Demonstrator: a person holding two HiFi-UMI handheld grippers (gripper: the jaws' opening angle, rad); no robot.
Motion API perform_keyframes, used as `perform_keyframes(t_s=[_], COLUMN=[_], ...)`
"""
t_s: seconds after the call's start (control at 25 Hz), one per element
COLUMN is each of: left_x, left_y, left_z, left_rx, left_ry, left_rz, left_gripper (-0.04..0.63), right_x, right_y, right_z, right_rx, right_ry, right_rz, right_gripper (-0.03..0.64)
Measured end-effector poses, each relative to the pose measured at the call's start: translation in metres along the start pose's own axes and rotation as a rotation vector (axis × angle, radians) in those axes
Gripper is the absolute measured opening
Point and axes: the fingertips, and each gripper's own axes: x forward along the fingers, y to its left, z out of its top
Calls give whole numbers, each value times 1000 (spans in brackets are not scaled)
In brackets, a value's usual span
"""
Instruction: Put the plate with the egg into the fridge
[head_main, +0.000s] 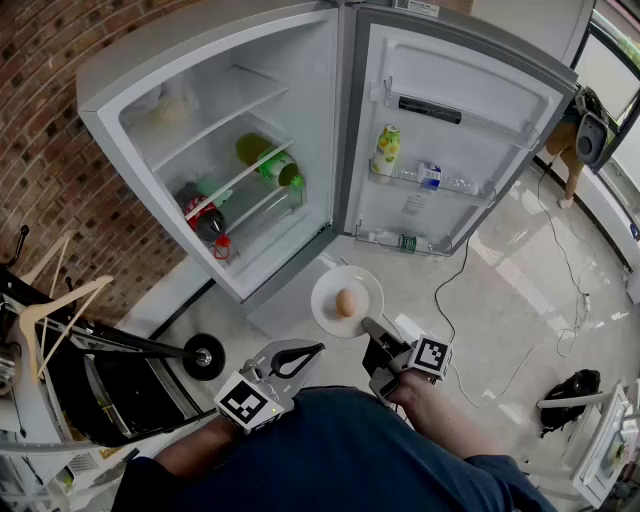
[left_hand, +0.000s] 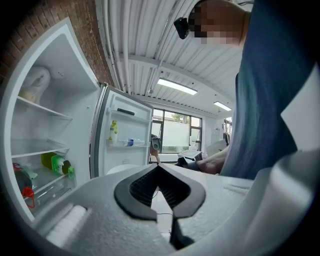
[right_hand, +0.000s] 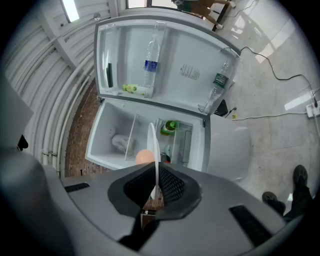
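In the head view a white plate with a brown egg on it hangs level over the floor, just in front of the open fridge. My right gripper is shut on the plate's near rim. The right gripper view shows the plate edge-on between the pads of my right gripper, with the egg to its left. My left gripper is beside it to the left, shut and holding nothing. In its own view the tips of my left gripper meet.
The fridge shelves hold a green bottle and a dark bottle with a red cap. The open door carries several bottles. A rack with hangers stands at the left. A cable and a black bag lie on the floor.
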Motion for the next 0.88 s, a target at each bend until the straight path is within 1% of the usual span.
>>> perform_keyframes(t_s=[0.12, 0.32, 0.48, 0.56, 0.88], left_x=[-3, -6, -7, -7, 0], left_y=[0, 0, 0, 0, -5], left_z=[1, 0, 1, 1, 3], left_rx=[0, -2, 1, 0, -2], left_ry=[-1, 3, 7, 9, 13], left_rz=[6, 19, 35, 43, 94], left_gripper=[5, 5, 5, 5, 4], right_x=[1, 0, 3, 4, 6], right_y=[3, 1, 3, 3, 2], right_z=[-4, -5, -6, -6, -3], right_rx=[12, 5, 16, 28, 25], right_ry=[4, 18, 32, 39, 93], right_rz=[16, -2, 17, 31, 30], right_gripper=[18, 18, 18, 18, 18])
